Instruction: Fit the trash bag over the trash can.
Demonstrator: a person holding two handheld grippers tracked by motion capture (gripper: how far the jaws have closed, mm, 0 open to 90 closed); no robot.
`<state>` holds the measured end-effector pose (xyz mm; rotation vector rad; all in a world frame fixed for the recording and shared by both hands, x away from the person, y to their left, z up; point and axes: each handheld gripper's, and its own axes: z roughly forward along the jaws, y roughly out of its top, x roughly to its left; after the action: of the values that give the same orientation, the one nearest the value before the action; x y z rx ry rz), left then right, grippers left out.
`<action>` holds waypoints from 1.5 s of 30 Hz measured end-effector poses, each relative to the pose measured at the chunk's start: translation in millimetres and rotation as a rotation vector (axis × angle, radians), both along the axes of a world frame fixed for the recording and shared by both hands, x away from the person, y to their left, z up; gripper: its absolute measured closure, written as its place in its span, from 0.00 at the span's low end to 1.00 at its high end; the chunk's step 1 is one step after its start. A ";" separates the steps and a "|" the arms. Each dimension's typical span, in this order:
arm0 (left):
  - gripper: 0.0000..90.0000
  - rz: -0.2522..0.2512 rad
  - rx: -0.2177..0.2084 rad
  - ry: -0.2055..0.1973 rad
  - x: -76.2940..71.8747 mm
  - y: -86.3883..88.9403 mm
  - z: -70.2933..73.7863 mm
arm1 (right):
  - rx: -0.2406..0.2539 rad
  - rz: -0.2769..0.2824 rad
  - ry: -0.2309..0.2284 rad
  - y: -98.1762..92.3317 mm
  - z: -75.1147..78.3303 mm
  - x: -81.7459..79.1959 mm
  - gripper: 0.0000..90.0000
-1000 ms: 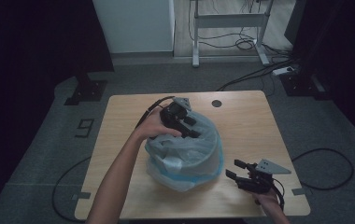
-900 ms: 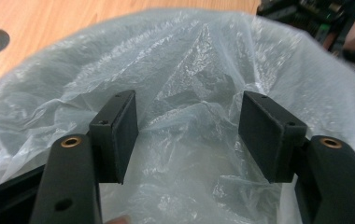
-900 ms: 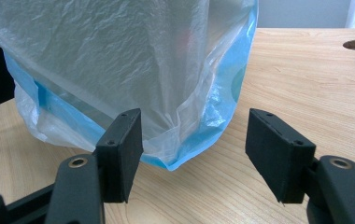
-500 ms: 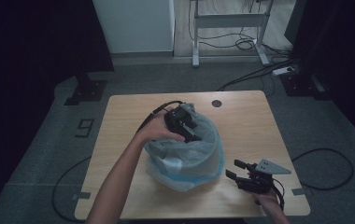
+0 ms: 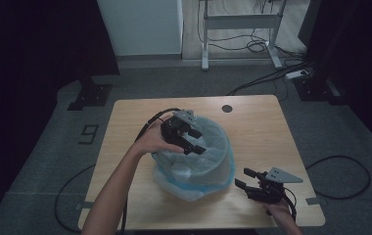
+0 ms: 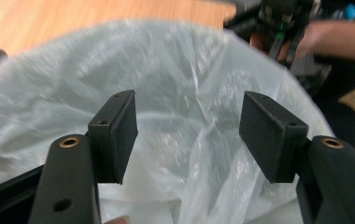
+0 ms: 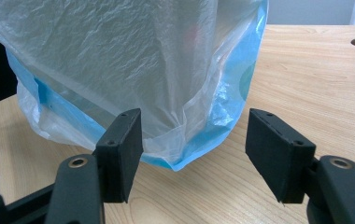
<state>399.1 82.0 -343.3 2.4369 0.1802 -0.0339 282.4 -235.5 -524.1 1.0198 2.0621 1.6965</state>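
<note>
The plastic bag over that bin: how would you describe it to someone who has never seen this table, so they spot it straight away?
Find the wooden table; near its middle stands a round bin. The plastic bag lines its mouth and hangs down its sides to the tabletop, with the left gripper over the opening. It is the only crinkled, see-through thing there, whitish with a blue hem along its bottom edge.

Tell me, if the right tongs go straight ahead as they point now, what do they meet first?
Probably the clear plastic bag around the blue bin; its hanging lower edge lies right ahead of the open right tongs, though depth is uncertain.
</note>
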 end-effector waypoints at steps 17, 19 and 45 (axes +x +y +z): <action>0.40 0.023 0.089 -0.016 -0.9 -2.3 -7.1 | -0.004 0.001 0.004 -1.4 -0.3 0.1 0.40; 0.39 0.040 0.073 -0.024 0.5 6.8 -1.7 | -0.004 0.001 0.004 -1.6 -0.6 0.3 0.40; 0.38 0.126 0.070 -0.029 5.0 46.7 -2.0 | -0.013 0.000 0.010 -1.2 -2.0 1.1 0.40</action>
<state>404.2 128.7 -345.3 2.4894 0.3261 0.0649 283.5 -236.7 -526.1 1.0261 2.0767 1.6789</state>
